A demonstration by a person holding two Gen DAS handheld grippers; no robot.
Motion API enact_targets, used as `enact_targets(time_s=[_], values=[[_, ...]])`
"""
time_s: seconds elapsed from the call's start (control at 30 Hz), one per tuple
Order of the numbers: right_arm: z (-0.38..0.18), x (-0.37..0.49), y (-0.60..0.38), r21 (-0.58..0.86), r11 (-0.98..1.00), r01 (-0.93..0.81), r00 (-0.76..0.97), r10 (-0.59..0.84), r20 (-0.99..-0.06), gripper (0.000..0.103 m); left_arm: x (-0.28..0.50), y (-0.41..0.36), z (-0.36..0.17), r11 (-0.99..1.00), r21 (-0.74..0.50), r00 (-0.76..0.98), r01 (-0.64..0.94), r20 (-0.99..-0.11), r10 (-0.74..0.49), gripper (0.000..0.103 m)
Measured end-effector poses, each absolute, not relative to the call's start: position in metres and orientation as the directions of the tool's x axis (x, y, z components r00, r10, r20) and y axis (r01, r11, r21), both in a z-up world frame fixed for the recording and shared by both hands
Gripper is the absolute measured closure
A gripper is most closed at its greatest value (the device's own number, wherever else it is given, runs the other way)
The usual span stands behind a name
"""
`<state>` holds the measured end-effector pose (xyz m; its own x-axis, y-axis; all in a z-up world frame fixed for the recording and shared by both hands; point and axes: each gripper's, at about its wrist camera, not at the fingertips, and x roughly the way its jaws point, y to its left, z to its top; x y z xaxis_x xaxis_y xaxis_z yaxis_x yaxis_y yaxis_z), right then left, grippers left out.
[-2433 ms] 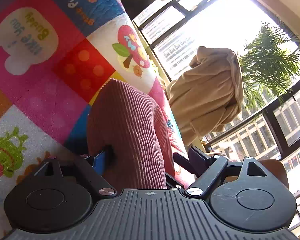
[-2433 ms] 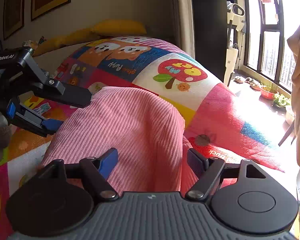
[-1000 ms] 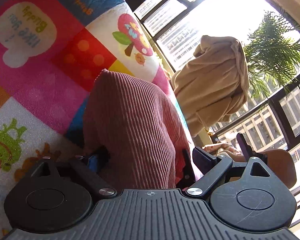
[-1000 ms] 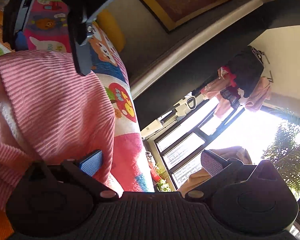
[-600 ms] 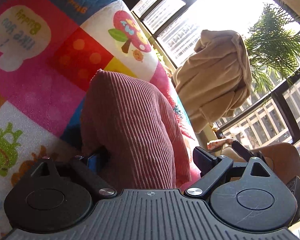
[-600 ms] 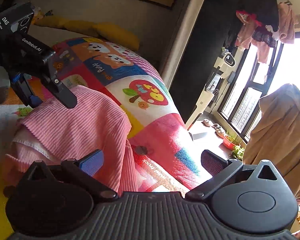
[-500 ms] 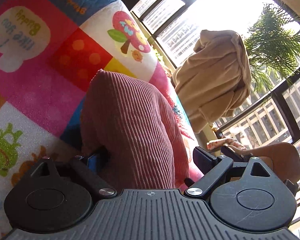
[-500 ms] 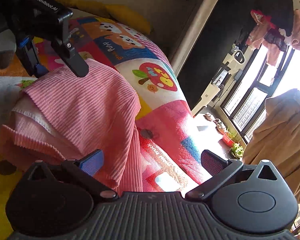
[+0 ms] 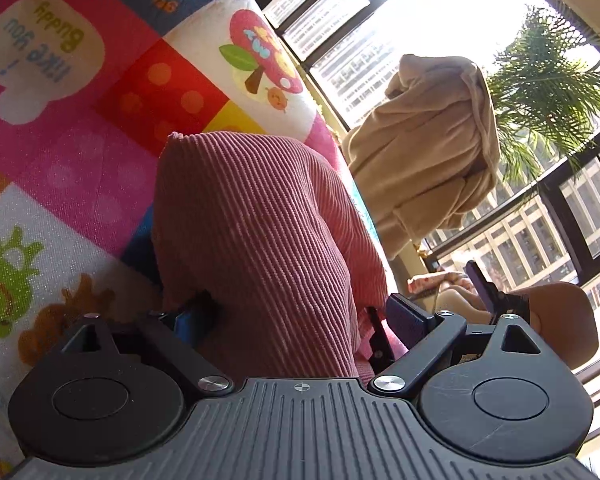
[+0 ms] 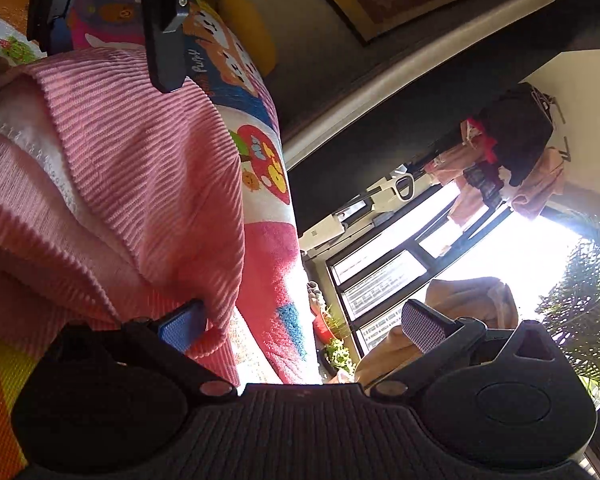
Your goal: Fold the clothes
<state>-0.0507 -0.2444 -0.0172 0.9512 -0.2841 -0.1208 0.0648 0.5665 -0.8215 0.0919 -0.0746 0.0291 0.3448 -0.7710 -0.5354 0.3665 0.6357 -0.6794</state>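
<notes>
1. Pink ribbed garment (image 9: pixel 260 232): corduroy-like ridges, soft, bunched into a rounded hump on the quilted cartoon-print blanket (image 9: pixel 100 128). On my right wrist feed I see its layers stacked, with a white stitched edge (image 10: pixel 40 140) showing between folds.
2. Left gripper (image 9: pixel 296 320): fingers spread wide, the cloth fills the gap between them. Left blue pad (image 9: pixel 186 318) is against the fabric, right pad sits clear. Not clamped as far as I can see.
3. Right gripper (image 10: pixel 296 322): fingers wide apart, nothing pinched. Its blue pad (image 10: pixel 180 326) sits at the garment's lower edge; the other pad is in free air toward the window.
4. No containers in view. Tan cloth (image 9: pixel 428 140) hangs draped by the window, well apart from the bed.
5. Versus 0.5 s ago: right camera has tilted up toward the ceiling and sits closer under the garment's edge. Left view is basically unchanged, garment in the same place.
</notes>
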Motion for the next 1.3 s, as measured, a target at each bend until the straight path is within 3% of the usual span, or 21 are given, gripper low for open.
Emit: enact_targets(time_s=[0.53,0.67,0.87,1.03,1.13,1.2,1.3], values=[[-0.005,-0.06,-0.232,-0.789,0.576,0.214,0.968,-0.234,0.092,0.0,0.092,-0.075,0.03,0.631,-0.684,0.347,0.366,-0.529,-0.774,0.009],[0.007,-0.046,-0.251,-0.755,0.572,0.321,0.926,-0.356,0.124,0.0,0.089,-0.075,0.035,0.625,-0.677,0.344,0.388,-0.523,-0.78,0.009],[0.001,-0.015,-0.292,-0.767,0.562,0.311,0.898,-0.438,0.043,0.0,0.095,-0.063,0.062,0.69,-0.621,0.491,0.372,-0.499,-0.714,0.007],[0.002,-0.019,-0.307,-0.706,0.683,0.186,0.906,-0.398,-0.147,0.0,0.12,-0.098,0.057,0.83,-0.408,0.545,0.38,-0.626,-0.557,0.007],[0.009,-0.031,-0.327,-0.586,0.808,0.064,0.903,-0.297,-0.311,0.0,0.127,-0.11,0.042,0.863,-0.319,0.54,0.392,-0.679,-0.497,0.006],[0.024,-0.046,-0.345,-0.413,0.91,-0.028,0.901,-0.156,-0.406,0.0,0.13,-0.112,0.033,0.861,-0.311,0.528,0.402,-0.69,-0.495,0.006],[0.052,-0.059,-0.358,-0.202,0.973,-0.108,0.91,0.015,-0.415,0.0,0.135,-0.119,0.025,0.862,-0.294,0.521,0.412,-0.7,-0.488,0.005]])
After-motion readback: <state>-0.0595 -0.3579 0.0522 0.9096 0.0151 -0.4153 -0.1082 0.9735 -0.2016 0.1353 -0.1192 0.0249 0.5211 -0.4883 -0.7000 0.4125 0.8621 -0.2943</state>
